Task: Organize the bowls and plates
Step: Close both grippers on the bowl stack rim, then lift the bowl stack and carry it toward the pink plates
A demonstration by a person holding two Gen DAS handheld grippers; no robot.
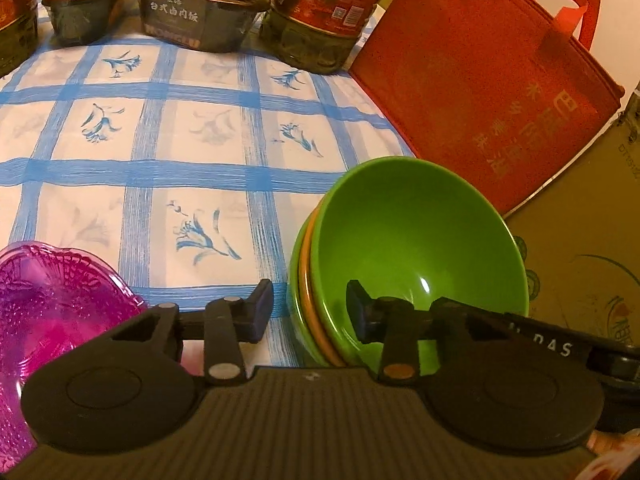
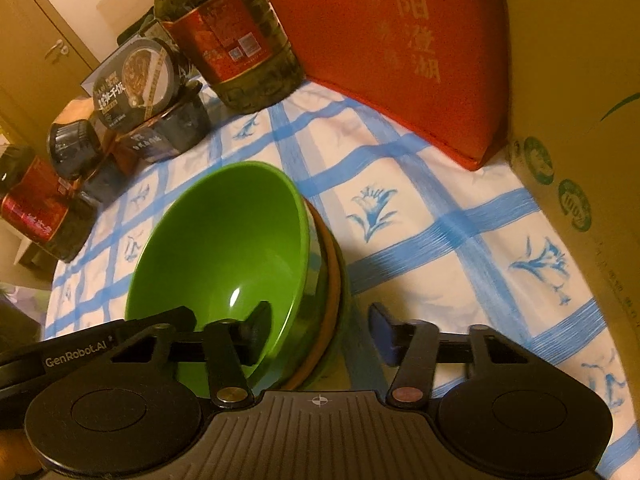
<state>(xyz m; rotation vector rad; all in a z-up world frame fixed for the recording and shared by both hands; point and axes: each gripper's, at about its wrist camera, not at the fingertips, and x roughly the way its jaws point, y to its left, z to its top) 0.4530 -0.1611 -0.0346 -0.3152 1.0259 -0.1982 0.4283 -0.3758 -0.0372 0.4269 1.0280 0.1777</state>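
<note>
- bowl stack [image 1: 400,248]: a green bowl nested on an orange one, with another green one beneath; it stands on the checked tablecloth [image 1: 160,128] toward the table's right side, near the red bag [image 1: 492,80]. top bowl empty; the lower ones are covered, contents not visible.
- left gripper [image 1: 310,314]: jaws straddle the stack's near-left rim, one finger inside the top bowl, the other outside. a gap still shows at the outer pad, so the jaws read as part-closed, not yet clamped.
- right gripper [image 2: 320,330]: the same arrangement on the opposite rim of the stack [image 2: 236,256], one finger in the bowl, one outside; likewise not visibly pressing.
- step in hand (judgement): taking a two-sided hold on the bowl stack, apparently to shift it as one unit.
- next move (judgement): both jaws need to close evenly on the rims before any lift; an uneven pinch could tip the stack or separate the bowls.
- pink glass dish [image 1: 52,320]: at the left, apart from the stack, empty as far as it shows.
- background stock: oil bottle [image 2: 228,36], boxed meals [image 1: 200,8], cardboard box [image 2: 580,160]; sealed, untouched.
</note>
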